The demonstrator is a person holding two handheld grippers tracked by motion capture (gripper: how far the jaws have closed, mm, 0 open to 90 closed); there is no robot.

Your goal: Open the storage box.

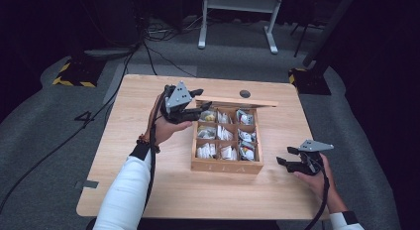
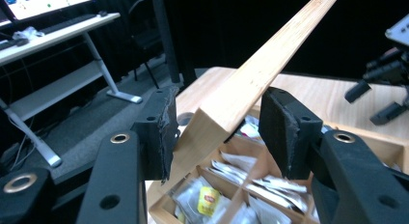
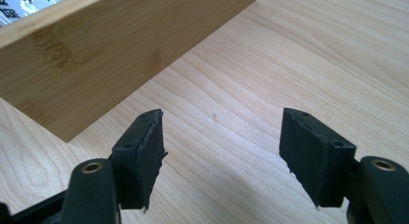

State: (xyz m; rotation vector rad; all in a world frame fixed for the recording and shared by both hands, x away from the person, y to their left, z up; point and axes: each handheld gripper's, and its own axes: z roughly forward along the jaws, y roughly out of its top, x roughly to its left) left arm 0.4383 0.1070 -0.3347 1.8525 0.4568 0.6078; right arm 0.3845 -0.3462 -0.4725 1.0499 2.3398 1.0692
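Bamboo hinged lid, stiff and light, sits between the left gripper's unclenched jaws; right gripper gapes empty at four o'clock.

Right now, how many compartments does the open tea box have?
9, in a three-by-three grid inside the tea box: three along the back by the raised lid, three across the middle, three at the front. All hold tea bags.

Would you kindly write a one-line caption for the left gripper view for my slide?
Left tongs straddle a corner of the raised lid of a wooden tea box, sachets visible below.
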